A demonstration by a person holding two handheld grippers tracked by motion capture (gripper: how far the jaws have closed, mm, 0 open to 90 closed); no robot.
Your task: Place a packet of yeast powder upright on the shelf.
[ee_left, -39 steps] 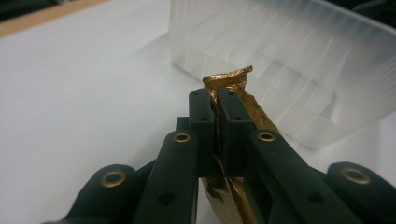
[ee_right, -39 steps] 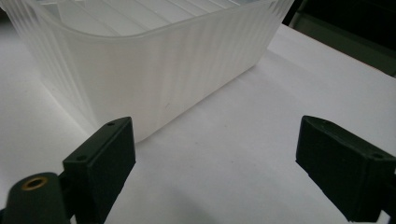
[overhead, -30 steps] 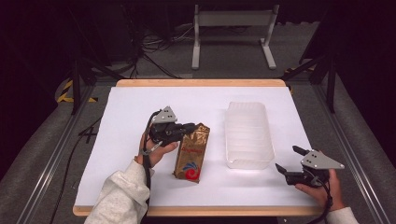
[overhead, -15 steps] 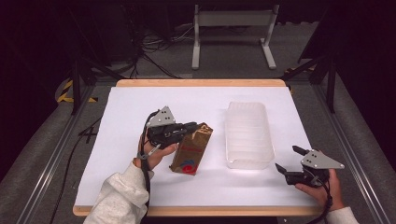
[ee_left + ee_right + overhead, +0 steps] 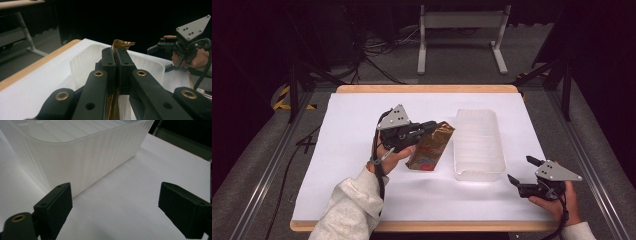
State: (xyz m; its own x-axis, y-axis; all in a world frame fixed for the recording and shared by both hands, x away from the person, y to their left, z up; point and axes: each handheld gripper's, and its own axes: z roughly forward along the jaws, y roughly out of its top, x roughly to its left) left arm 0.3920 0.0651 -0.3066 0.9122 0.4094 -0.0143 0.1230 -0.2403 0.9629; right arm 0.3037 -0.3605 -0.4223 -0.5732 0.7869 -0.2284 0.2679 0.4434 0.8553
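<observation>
A gold-brown foil pouch (image 5: 428,150) with a red mark hangs tilted from my left gripper (image 5: 435,127), which is shut on its top edge. In the left gripper view the jaws (image 5: 115,55) are pressed together on the crumpled pouch top (image 5: 123,44). Whether the pouch's lower end touches the white table I cannot tell. Just right of it stands a translucent ribbed plastic bin (image 5: 477,145), with nothing seen inside. My right gripper (image 5: 520,169) rests open near the front right corner, pointing at the bin's near corner (image 5: 82,157), with nothing between its pads (image 5: 55,205).
The white sheet (image 5: 352,125) covers a wood-edged table. Beyond the far edge stand a metal stand base (image 5: 462,30) and cables on the floor. In the left gripper view, the bin (image 5: 85,57) lies ahead and the right gripper (image 5: 160,58) beyond it.
My left gripper has risen and shifted toward the bin, taking the pouch's top up off the table. The right gripper has stayed in place.
</observation>
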